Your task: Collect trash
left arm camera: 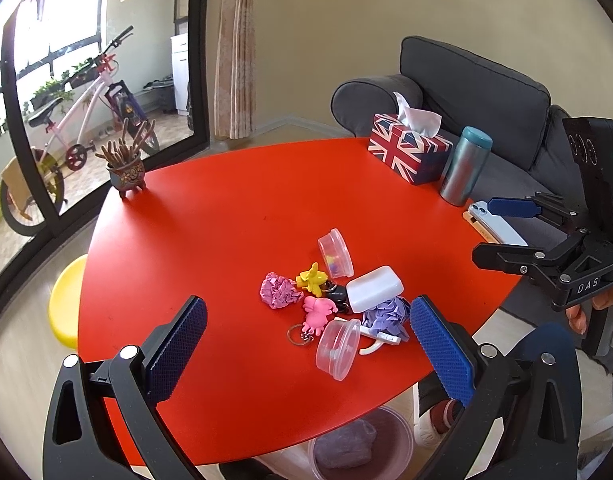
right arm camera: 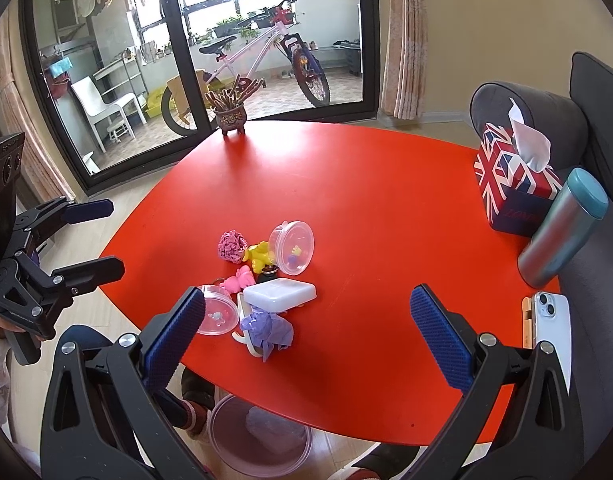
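Observation:
A crumpled pink paper ball (left arm camera: 277, 290) (right arm camera: 232, 246) and a crumpled purple paper wad (left arm camera: 387, 312) (right arm camera: 268, 330) lie in a small clutter on the red table (left arm camera: 234, 216) (right arm camera: 386, 220). My left gripper (left arm camera: 306, 344) is open and empty, hovering over the table's near edge just short of the clutter; it also shows at the left of the right wrist view (right arm camera: 102, 240). My right gripper (right arm camera: 306, 332) is open and empty above the near edge, right of the clutter; it shows at the right of the left wrist view (left arm camera: 486, 232).
The clutter holds two clear tubs (left arm camera: 335, 254) (left arm camera: 338, 348), a white case (left arm camera: 374, 288), yellow (left arm camera: 312, 278) and pink (left arm camera: 318, 312) keychain toys. A pink bin (left arm camera: 360, 444) (right arm camera: 260, 436) stands on the floor under the near edge. Tissue box (left arm camera: 408, 148), thermos (left arm camera: 464, 166), phone (left arm camera: 494, 226), plant pot (left arm camera: 126, 172), sofa (left arm camera: 486, 92).

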Demonstrator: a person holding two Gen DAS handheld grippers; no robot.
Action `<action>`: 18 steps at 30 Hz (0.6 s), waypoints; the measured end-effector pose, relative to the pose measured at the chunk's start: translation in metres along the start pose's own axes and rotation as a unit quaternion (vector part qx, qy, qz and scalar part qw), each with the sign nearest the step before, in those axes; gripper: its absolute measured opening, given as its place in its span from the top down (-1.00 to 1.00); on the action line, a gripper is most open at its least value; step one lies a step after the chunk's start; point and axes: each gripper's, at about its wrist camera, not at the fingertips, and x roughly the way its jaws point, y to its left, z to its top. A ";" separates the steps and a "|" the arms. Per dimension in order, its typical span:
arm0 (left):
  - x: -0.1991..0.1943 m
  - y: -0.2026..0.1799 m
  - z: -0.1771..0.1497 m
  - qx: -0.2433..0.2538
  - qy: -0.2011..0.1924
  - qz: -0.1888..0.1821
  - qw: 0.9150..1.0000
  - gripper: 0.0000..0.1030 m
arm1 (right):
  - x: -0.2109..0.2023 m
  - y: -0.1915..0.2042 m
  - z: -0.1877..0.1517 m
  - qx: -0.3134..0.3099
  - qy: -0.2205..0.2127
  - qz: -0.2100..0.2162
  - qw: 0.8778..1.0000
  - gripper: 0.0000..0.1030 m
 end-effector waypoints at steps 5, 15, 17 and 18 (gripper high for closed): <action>0.001 0.001 -0.001 -0.002 -0.001 -0.002 1.000 -0.89 | 0.000 -0.001 0.000 0.001 0.000 0.000 1.000 -0.95; 0.003 0.000 -0.001 0.002 0.001 -0.004 1.000 -0.89 | 0.000 -0.002 -0.001 0.002 0.000 0.000 1.000 -0.94; 0.003 -0.001 -0.001 0.003 0.001 -0.003 1.000 -0.89 | 0.000 -0.002 -0.001 0.002 0.000 0.000 1.000 -0.94; 0.003 -0.001 0.000 0.004 0.002 -0.003 1.000 -0.89 | 0.000 -0.002 -0.001 0.002 0.000 0.000 1.000 -0.94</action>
